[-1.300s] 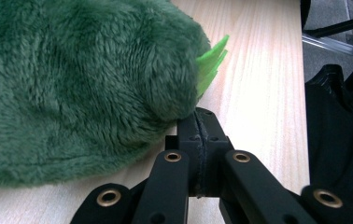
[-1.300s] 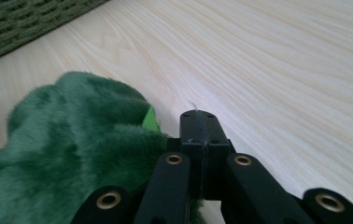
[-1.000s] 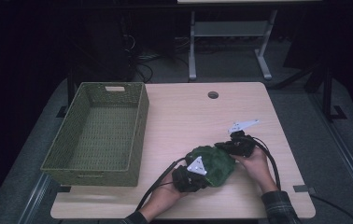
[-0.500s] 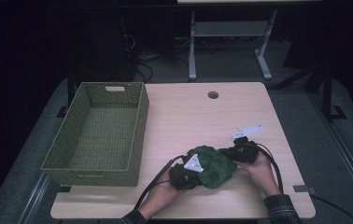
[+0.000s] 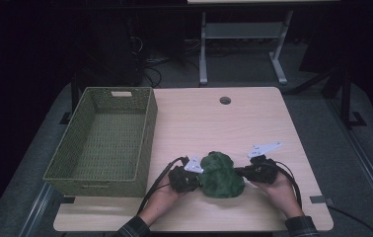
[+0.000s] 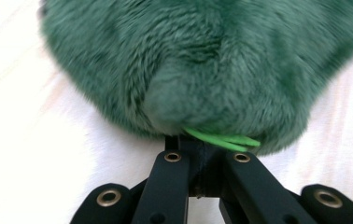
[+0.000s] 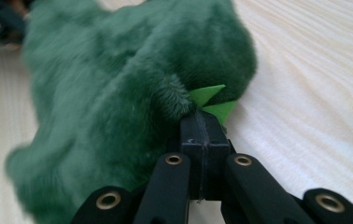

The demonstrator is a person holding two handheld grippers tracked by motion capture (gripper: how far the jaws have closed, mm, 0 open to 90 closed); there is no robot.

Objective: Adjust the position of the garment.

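Both tongs are clenched on the green plush toy [image 5: 221,175]: the left gripper [image 5: 198,178] pinches its fur at nine o'clock, the right gripper [image 5: 239,173] at three o'clock. In the left gripper view, bright green strips [image 6: 223,139] sit at the pinched jaws; in the right gripper view, green felt points [image 7: 212,100] do. The toy lies on the wooden table [image 5: 199,123] near its six o'clock edge. A woven basket [image 5: 147,133] stands at nine o'clock, near the toy. A round hole [image 5: 225,100] lies toward twelve o'clock.
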